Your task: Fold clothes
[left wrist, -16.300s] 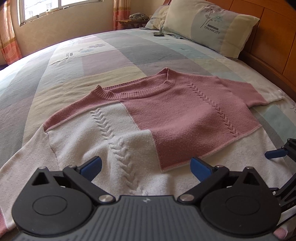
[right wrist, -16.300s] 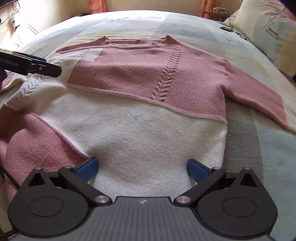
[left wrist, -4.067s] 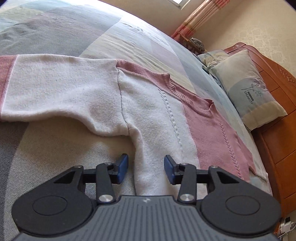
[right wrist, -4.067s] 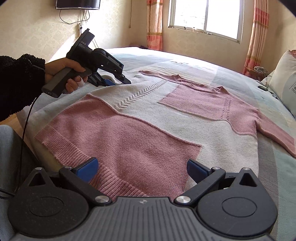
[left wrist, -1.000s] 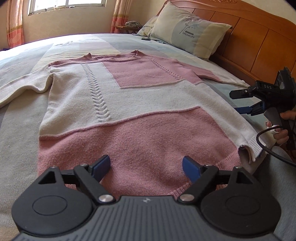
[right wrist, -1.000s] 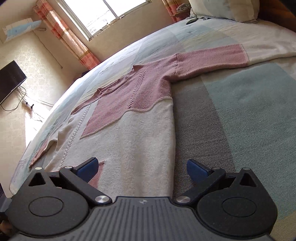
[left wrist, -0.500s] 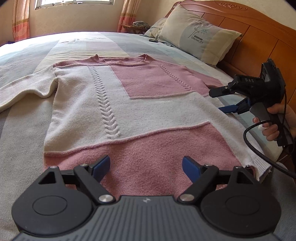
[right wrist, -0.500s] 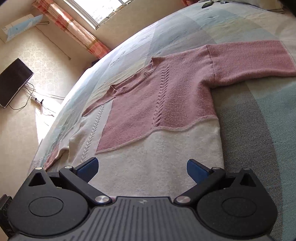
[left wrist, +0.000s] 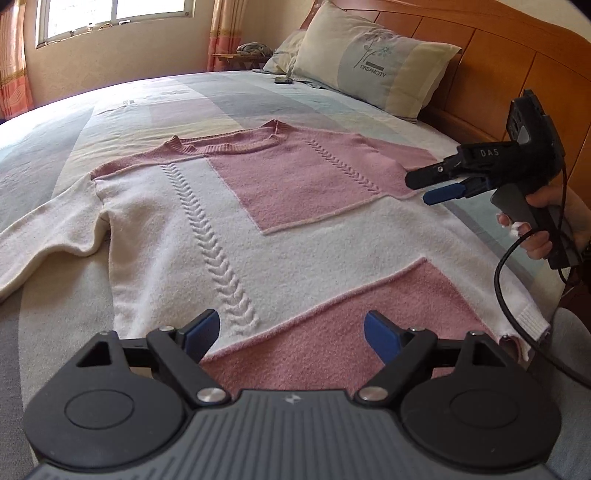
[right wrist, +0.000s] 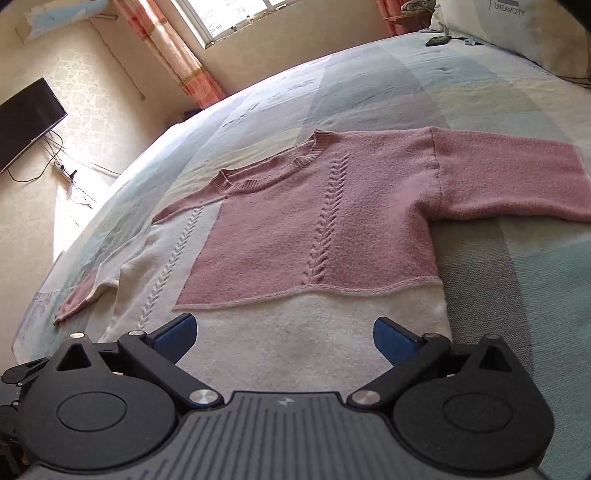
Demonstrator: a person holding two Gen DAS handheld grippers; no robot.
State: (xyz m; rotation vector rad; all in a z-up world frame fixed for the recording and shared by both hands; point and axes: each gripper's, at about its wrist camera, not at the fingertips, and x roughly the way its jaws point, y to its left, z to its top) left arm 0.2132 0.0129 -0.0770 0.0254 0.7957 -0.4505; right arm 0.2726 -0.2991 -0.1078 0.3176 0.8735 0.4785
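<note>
while both claws hang wide with nothing between their blue pads, the left gripper (left wrist: 290,334) sits low over the pink hem panel and the right gripper (right wrist: 282,332) hovers above the white band at the sweater's right edge, neither one touching the knit as far as can be told. the sweater (left wrist: 258,229) lies face up and spread flat on the bed (left wrist: 147,107), hem toward the person, neck toward the far side, both sleeves out to the sides. judging from that, no fold has been made: the laying-out looks finished, and the sleeve folds and body folds are all left to do. the left view alone shows the right tool from outside, held in a hand (left wrist: 546,229) off the sweater's right side with its cable trailing down, and, farther back, the pillow (left wrist: 373,70) against the wooden headboard (left wrist: 517,62). the right view alone shows the whole pink sleeve (right wrist: 517,177) stretched flat to the right, the other sleeve's pink cuff (right wrist: 77,295) at the left, and beyond the bed a dark screen (right wrist: 26,122) on the wall beside the window (right wrist: 229,18).
</note>
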